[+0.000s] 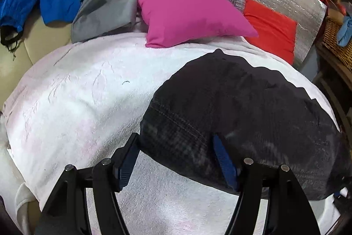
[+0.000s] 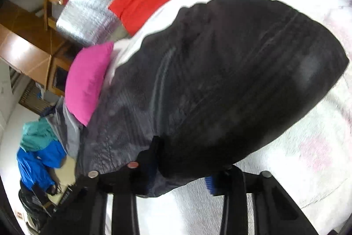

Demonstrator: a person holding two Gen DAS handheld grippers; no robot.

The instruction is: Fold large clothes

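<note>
Folding of a dark garment on the white-covered bed, mid-step.

The black garment (image 1: pixel 242 116), a heavy piece with stitched seams, possibly trousers, lay bunched on the white blanket (image 1: pixel 77 102) toward its right side, below the pink cushion (image 1: pixel 187 14) and red cushion (image 1: pixel 272 30). The left gripper (image 1: pixel 176 160) stood with its jaws spread either side of a thick fold at the near edge; the blue pads (image 1: pixel 224 164) flanked the cloth but did not visibly pinch it. The right gripper (image 2: pixel 180 173) sat at another part of the near edge, cloth draped over it; whether it clamped the fabric was unclear through blur. Judging from this, a fold was being set or released. Next would come a firm hold on both near corners, then carrying them across evenly.
</note>
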